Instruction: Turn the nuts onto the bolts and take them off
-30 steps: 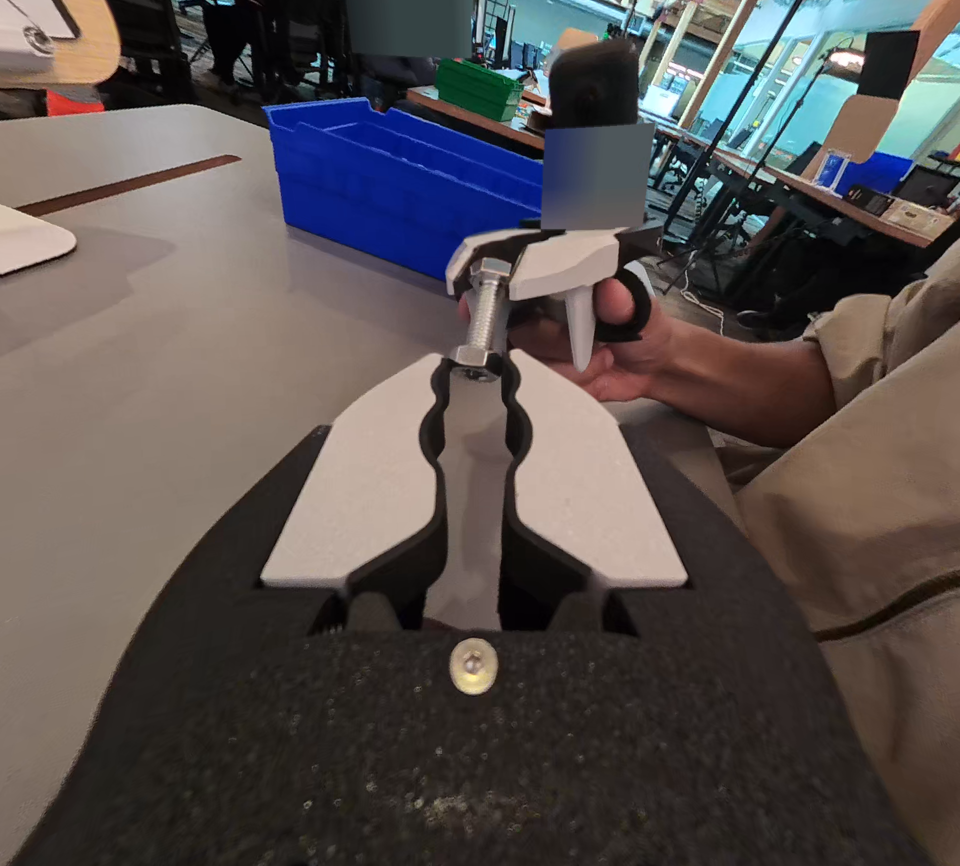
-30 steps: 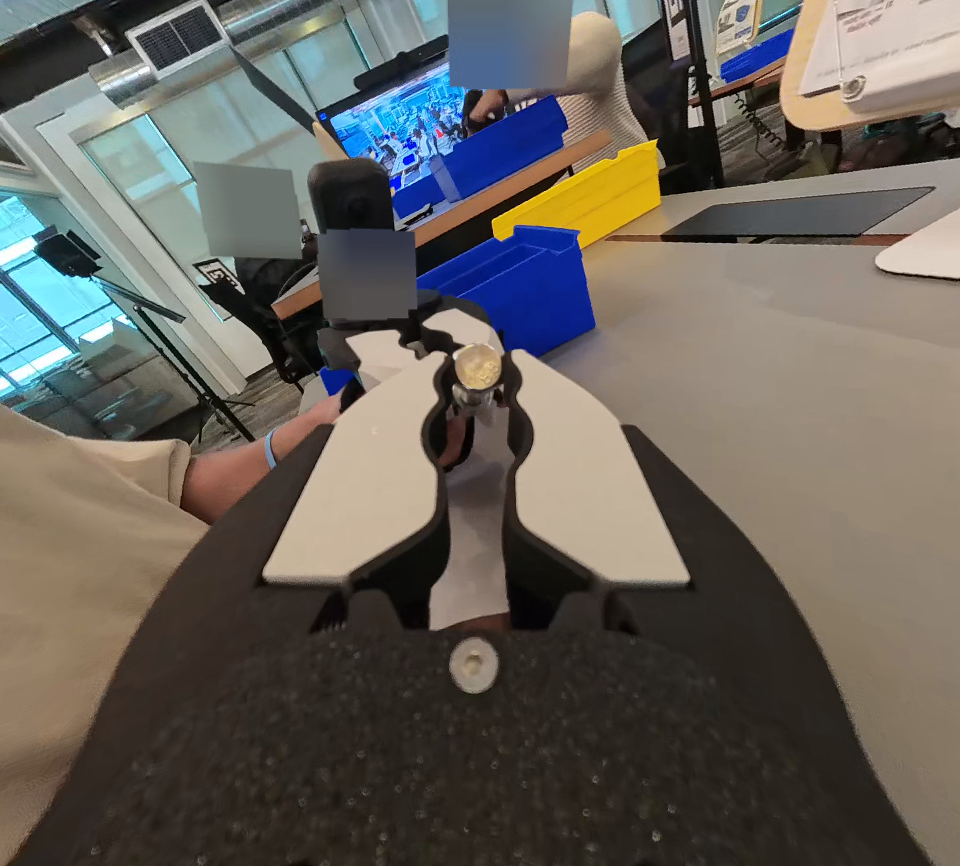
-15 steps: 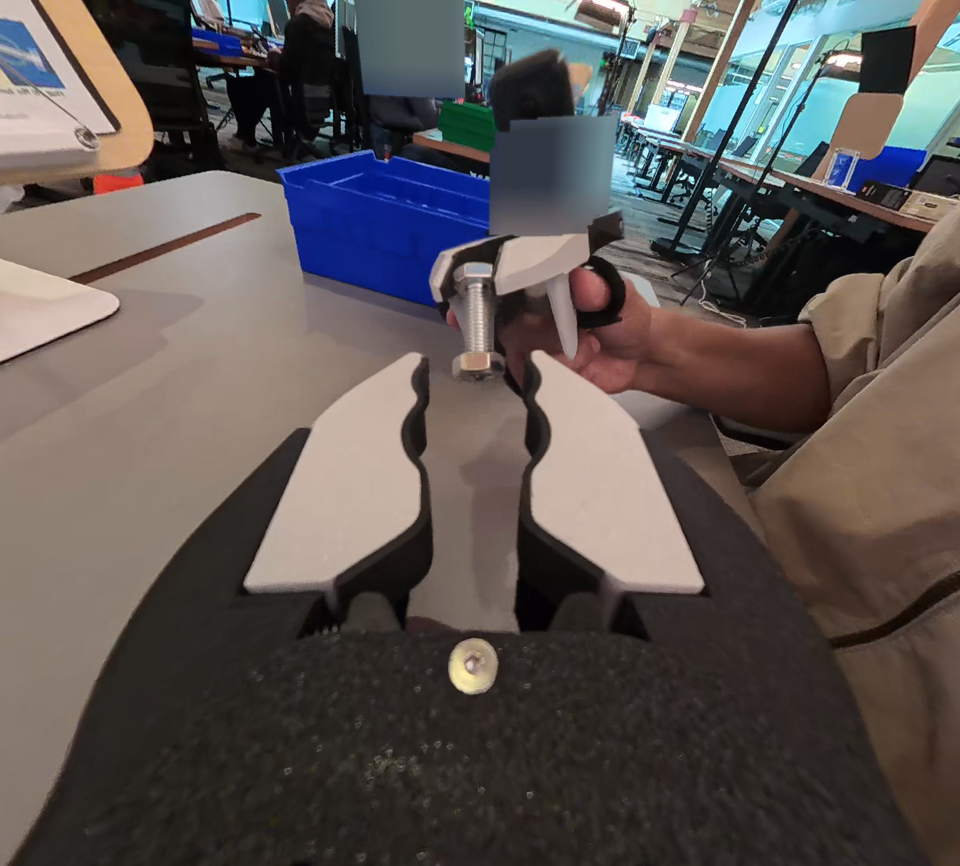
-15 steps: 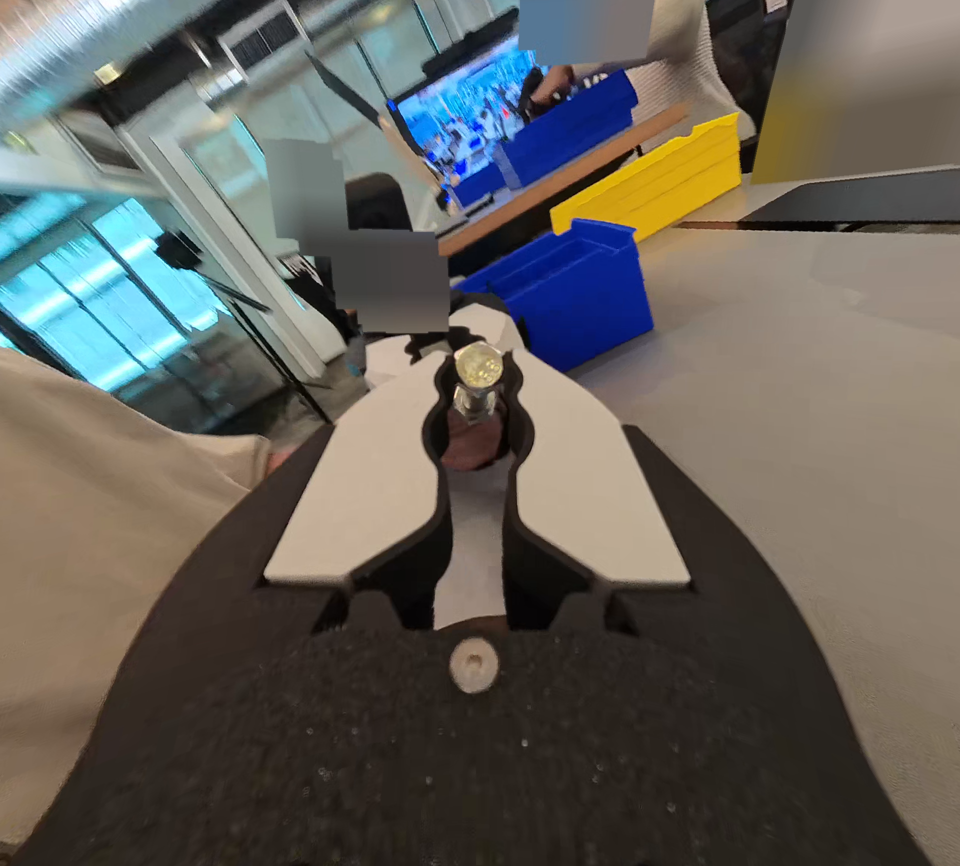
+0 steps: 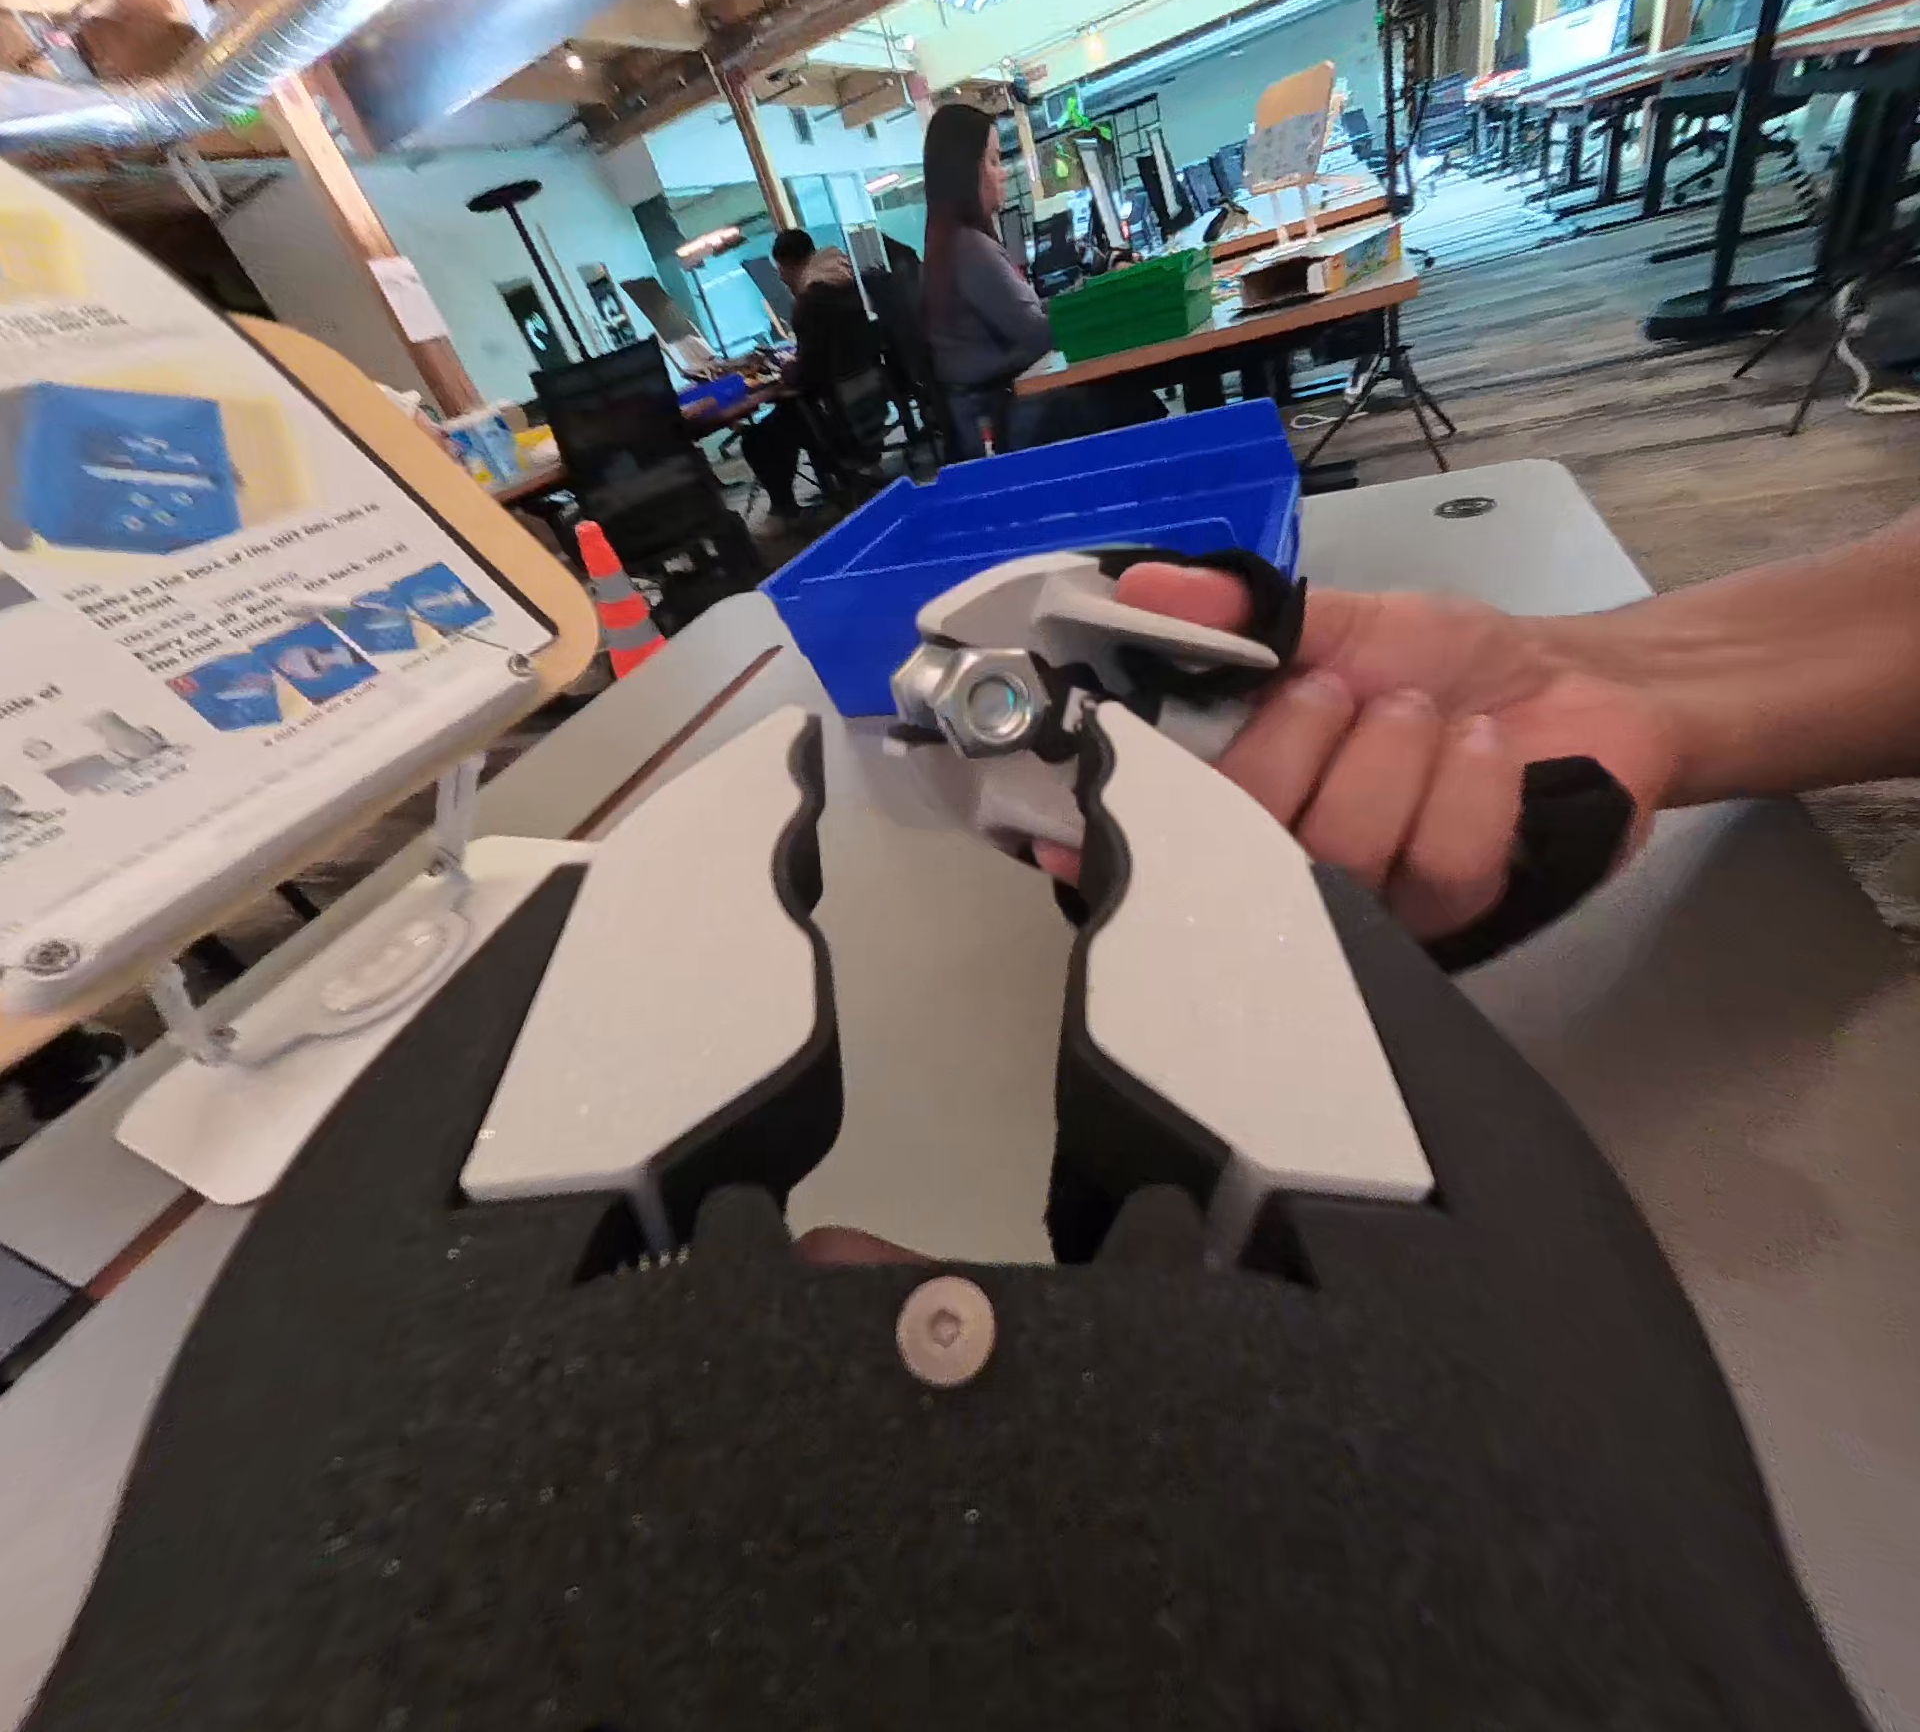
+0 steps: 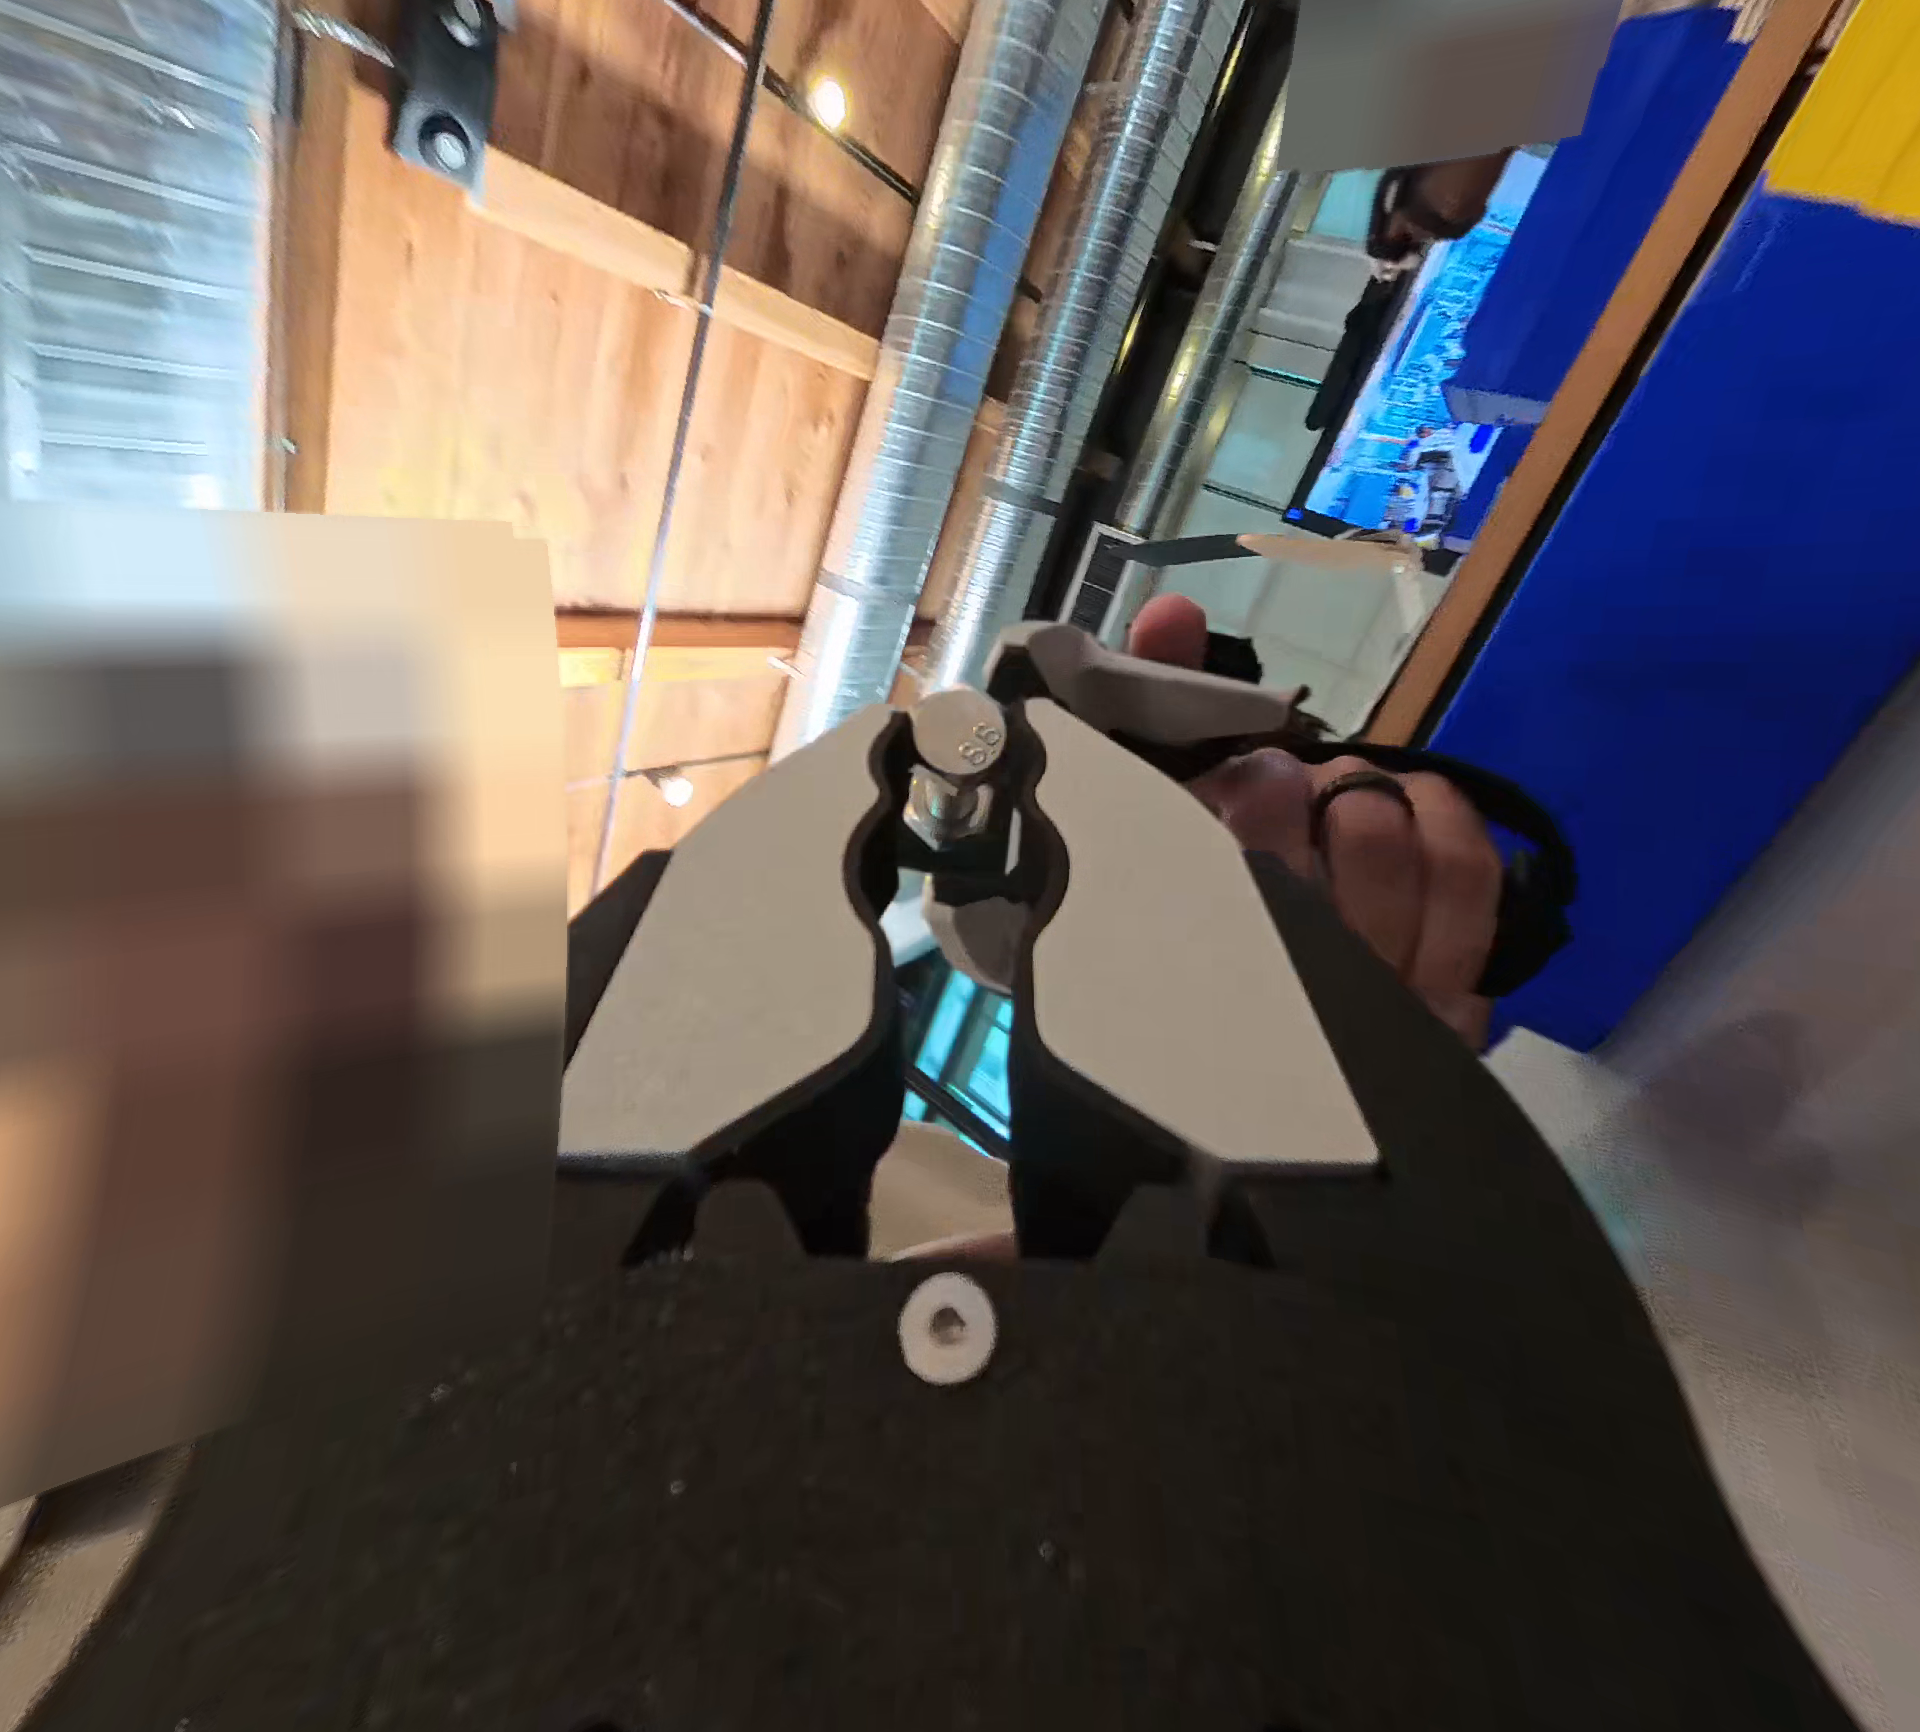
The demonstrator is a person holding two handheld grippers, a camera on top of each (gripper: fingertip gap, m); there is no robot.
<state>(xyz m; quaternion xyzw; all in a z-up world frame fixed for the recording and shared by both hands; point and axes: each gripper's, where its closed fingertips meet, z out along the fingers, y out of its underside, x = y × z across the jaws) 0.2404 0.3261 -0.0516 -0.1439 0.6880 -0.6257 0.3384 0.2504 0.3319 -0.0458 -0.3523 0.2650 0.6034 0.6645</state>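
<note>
Meanwhile blue bin (image 5: 1049, 529) behind bolt (image 6: 961, 737)-holding right tool (image 6: 956, 726); contents hidden.

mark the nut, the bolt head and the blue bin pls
nut (image 5: 987, 703), left wrist view: on its hexagonal face.
bolt head (image 6: 961, 737), right wrist view: on the flat round top, between the right gripper's fingers.
blue bin (image 5: 1049, 506), left wrist view: on its inner wall.

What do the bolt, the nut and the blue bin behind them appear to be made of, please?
Bolt: apparently steel, bright silvery plated finish, smooth reflective head.
Nut: the same shiny metal look, with glinting hex faces.
Blue bin: likely moulded plastic, uniform saturated colour, soft sheen, thin walls.
</note>
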